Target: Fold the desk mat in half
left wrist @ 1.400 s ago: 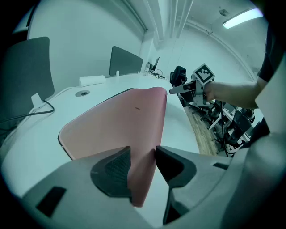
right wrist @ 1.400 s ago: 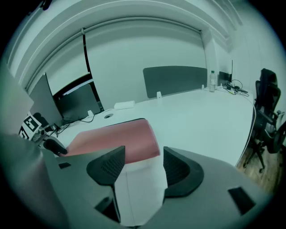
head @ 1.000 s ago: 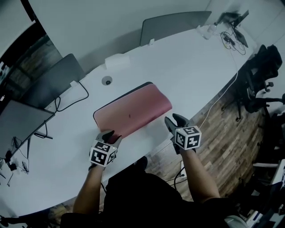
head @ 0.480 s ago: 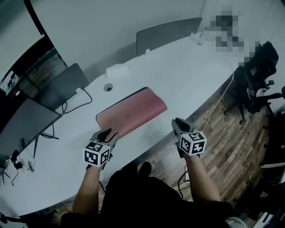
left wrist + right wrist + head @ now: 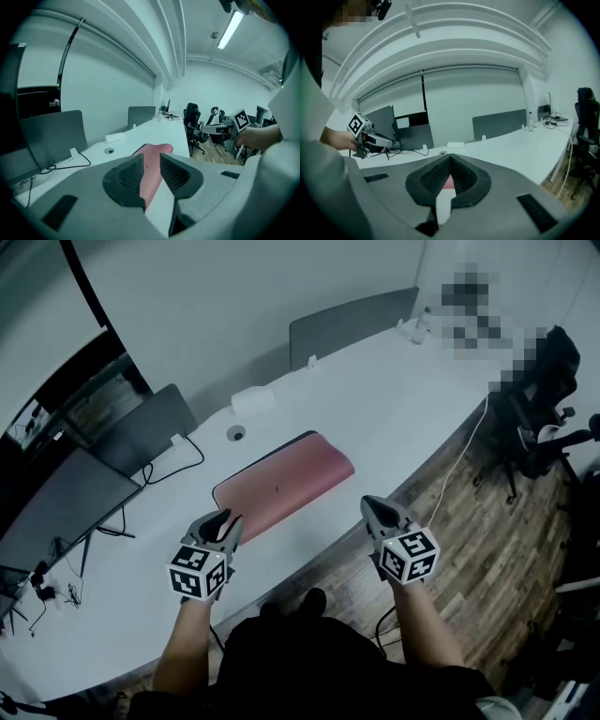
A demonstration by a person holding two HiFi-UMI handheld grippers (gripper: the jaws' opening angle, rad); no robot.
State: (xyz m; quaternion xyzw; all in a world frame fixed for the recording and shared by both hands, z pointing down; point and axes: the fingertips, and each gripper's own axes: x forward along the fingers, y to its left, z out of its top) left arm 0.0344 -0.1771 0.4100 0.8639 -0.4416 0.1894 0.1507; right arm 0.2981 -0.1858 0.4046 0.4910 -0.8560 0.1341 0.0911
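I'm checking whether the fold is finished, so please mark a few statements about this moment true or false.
1. The pink desk mat lies on the white table. True.
2. The right tool grips the mat. False: its jaws are shut on nothing, clear of the mat.
3. The left tool has its jaws slightly apart. True; they have just been closing, with nothing between them.
4. A laptop sits on the mat. False: no laptop is on it.

The desk mat point(image 5: 281, 486) looks matt and smooth, the table point(image 5: 403, 390) smooth, the floor point(image 5: 487, 521) wood.
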